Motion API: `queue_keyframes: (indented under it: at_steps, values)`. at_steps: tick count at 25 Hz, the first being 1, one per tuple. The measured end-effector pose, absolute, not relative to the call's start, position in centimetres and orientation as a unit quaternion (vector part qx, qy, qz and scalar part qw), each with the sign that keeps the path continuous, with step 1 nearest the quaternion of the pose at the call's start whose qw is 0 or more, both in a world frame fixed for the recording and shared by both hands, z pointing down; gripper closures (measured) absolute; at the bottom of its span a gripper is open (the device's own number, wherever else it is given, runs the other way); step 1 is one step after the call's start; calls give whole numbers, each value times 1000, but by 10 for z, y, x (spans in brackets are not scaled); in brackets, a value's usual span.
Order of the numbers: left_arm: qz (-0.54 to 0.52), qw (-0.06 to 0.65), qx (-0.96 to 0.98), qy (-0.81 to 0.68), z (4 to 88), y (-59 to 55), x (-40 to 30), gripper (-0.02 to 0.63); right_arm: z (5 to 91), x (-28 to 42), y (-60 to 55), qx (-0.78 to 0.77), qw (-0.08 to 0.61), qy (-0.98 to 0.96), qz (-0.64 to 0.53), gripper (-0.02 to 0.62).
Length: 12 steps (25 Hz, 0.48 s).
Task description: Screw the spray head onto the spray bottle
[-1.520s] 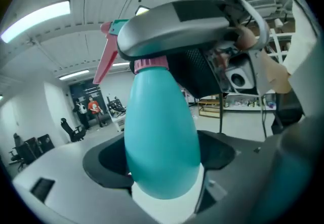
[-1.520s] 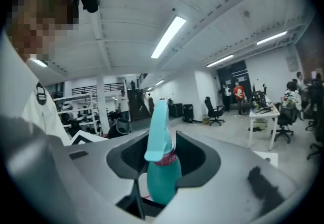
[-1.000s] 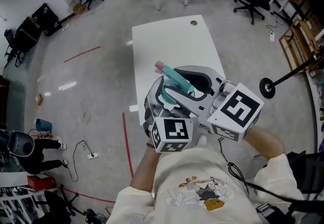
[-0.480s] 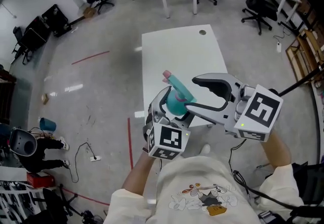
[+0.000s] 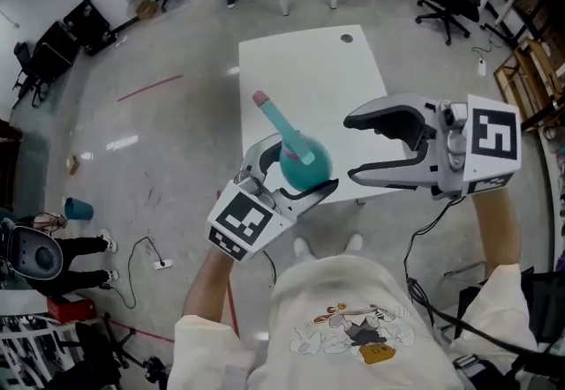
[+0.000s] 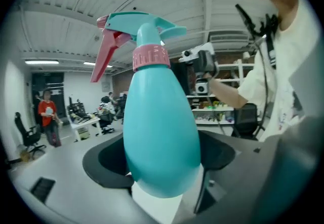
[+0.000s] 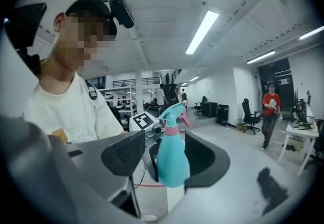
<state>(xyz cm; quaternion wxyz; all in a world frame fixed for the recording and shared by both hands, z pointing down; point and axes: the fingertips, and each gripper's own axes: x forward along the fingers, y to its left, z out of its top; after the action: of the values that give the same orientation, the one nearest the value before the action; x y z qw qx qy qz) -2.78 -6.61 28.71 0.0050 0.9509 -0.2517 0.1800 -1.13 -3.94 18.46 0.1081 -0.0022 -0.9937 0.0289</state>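
Fingers of the left gripper (image 5: 298, 173) clench the belly of the spray bottle (image 5: 305, 164), held in the air over the near edge of the white surface (image 5: 309, 71), spray head (image 5: 265, 108) already on. The right gripper (image 5: 351, 148) stands apart, fingers just opened, released, nothing between them. Likely done bar a check: hold the bottle steady, test the pink collar (image 6: 150, 57) for snugness. One bottle, one head, two grippers, one surface
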Motion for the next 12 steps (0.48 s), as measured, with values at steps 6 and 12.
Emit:
queue_keyframes:
  at_steps: [6, 12]
  values:
    - [125, -5, 991, -51, 257, -9, -6, 199, 173, 0, -37, -85, 73, -992, 53, 365]
    - [96, -2, 993, 65, 239, 23, 4, 199, 174, -13, -37, -150, 57, -982, 105, 365]
